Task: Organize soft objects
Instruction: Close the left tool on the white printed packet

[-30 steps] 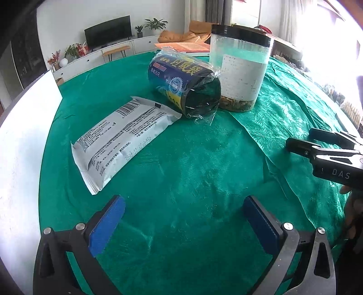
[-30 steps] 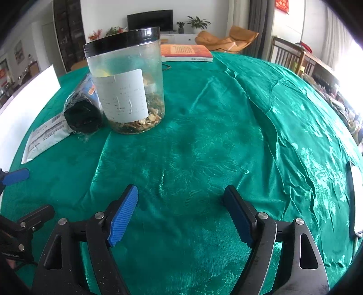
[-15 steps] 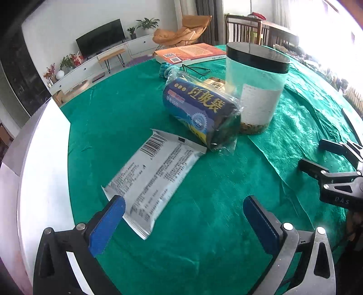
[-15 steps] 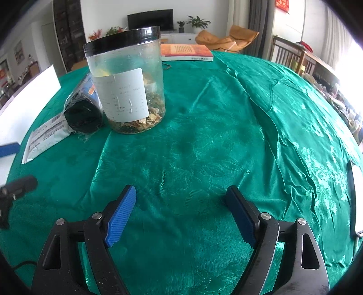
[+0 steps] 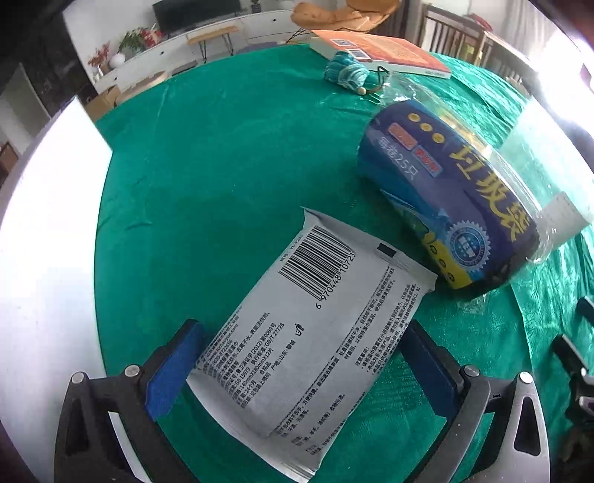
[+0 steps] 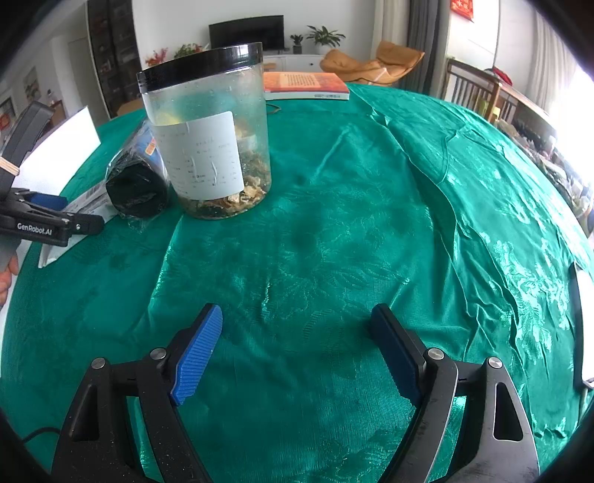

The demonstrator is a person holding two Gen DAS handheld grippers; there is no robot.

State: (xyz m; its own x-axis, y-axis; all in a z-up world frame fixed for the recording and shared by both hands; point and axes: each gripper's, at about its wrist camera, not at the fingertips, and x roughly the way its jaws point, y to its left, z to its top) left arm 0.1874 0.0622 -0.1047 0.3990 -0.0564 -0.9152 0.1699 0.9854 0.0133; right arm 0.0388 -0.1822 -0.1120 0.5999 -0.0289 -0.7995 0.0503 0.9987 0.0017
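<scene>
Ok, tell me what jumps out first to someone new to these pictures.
The white packet with its barcode lies on the green cloth, framed between the open left gripper. Beside it lies a blue wrapped roll. In the right wrist view, a clear jar with a black lid stands upright.

Round table under wrinkled green cloth. Clear jar, black lid, white label, dried bits at bottom, upright at 10 o'clock in right wrist view. Orange book flat at 12 o'clock near far edge. Teal tassel just beside book's near corner. Beyond: TV, potted plants, orange chair.
</scene>
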